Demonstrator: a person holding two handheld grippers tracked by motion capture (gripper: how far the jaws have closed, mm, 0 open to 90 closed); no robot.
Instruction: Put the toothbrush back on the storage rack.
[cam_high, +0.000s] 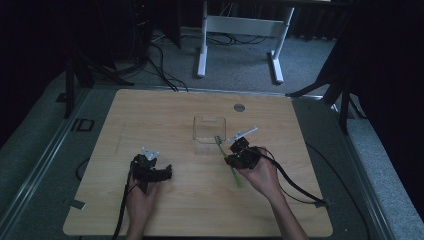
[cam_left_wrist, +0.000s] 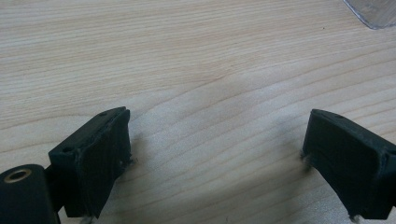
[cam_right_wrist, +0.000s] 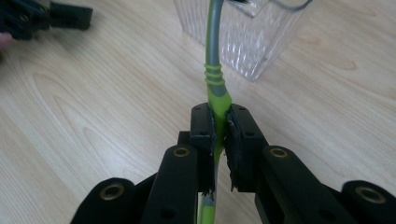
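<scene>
Toothbrush (cam_right_wrist: 214, 84), green and grey, is sitting pinched in the right tongs (cam_right_wrist: 220, 126) just short of the clear cup (cam_right_wrist: 247, 35), where its head is risking clipping the cup's rim and tipping it, while the left tongs (cam_left_wrist: 217, 140) are resting spread over bare table (cam_left_wrist: 196, 56) nearer the person than the cup.
</scene>
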